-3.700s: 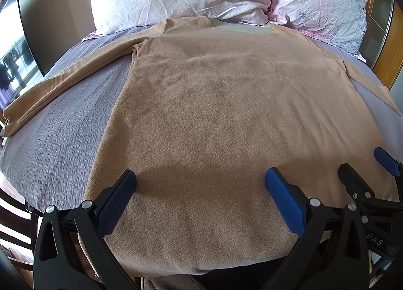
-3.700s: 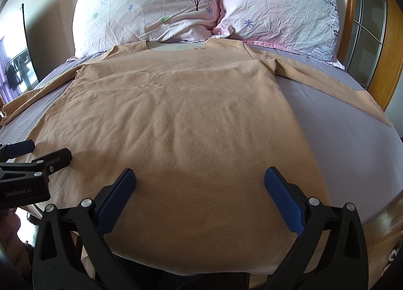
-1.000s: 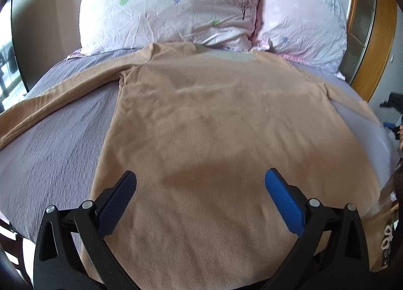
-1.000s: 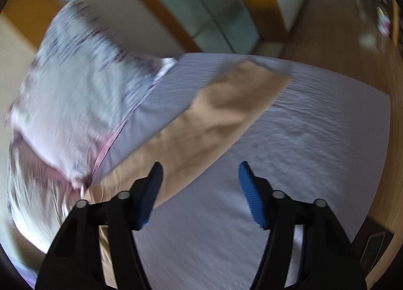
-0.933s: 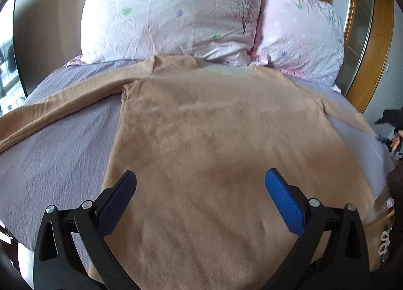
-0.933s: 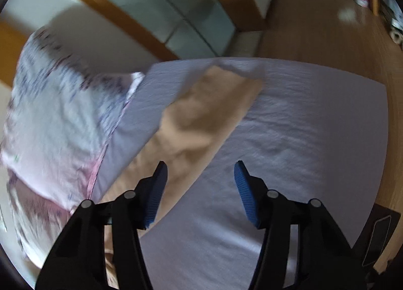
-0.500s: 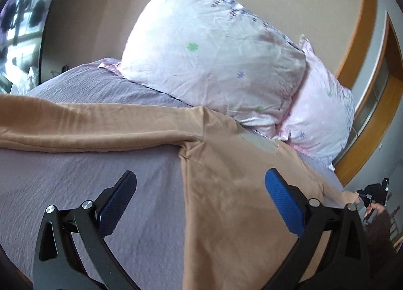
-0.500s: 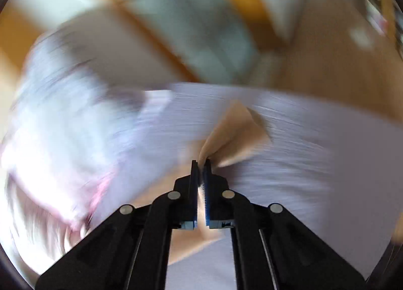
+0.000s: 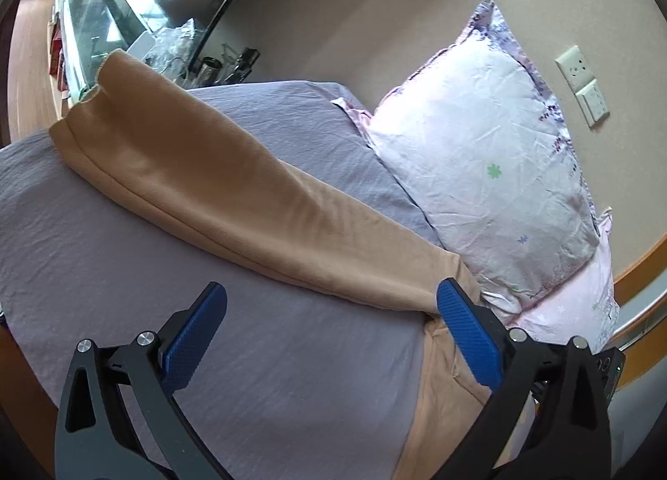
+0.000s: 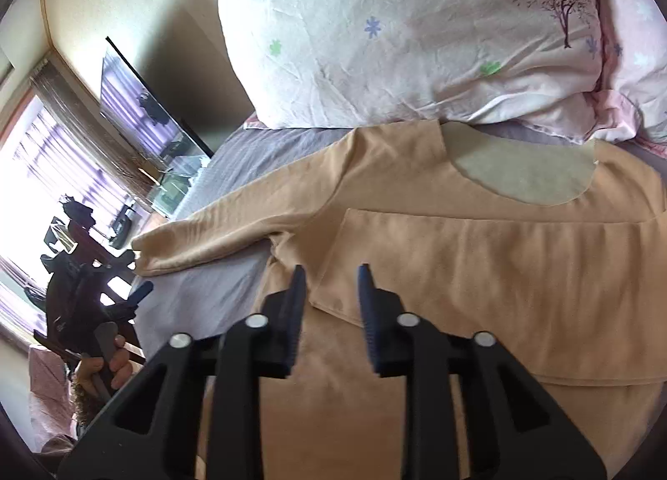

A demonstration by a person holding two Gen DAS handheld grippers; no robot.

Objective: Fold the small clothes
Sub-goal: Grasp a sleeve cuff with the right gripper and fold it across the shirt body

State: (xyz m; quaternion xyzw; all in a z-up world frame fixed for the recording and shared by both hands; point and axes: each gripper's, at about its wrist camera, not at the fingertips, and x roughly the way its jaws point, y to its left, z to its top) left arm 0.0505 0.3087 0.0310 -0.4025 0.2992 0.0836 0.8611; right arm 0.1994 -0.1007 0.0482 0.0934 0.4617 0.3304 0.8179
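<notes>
A tan long-sleeved shirt (image 10: pixel 479 355) lies flat on the grey bed (image 10: pixel 200 296). Its right sleeve (image 10: pixel 500 271) is folded across the chest, cuff end just beyond my right gripper (image 10: pixel 331 280), which is open and empty above it. Its left sleeve (image 9: pixel 233 204) stretches out over the grey sheet (image 9: pixel 125 271); it also shows in the right wrist view (image 10: pixel 233 229). My left gripper (image 9: pixel 329 325) is open and empty, hovering near the armpit end of that sleeve. It also shows at the far left of the right wrist view (image 10: pixel 137 296), held by a hand.
Two floral pillows (image 10: pixel 417 29) lean at the head of the bed, touching the shirt's collar (image 10: pixel 521 175). A glass-topped stand (image 9: pixel 96 13) with clutter stands beyond the bed's left side. A wall socket (image 9: pixel 583 84) sits above the pillow (image 9: pixel 492 154).
My right gripper had shut on the right sleeve's cuff, carried it across the chest and let go. My left gripper swung left toward the left sleeve.
</notes>
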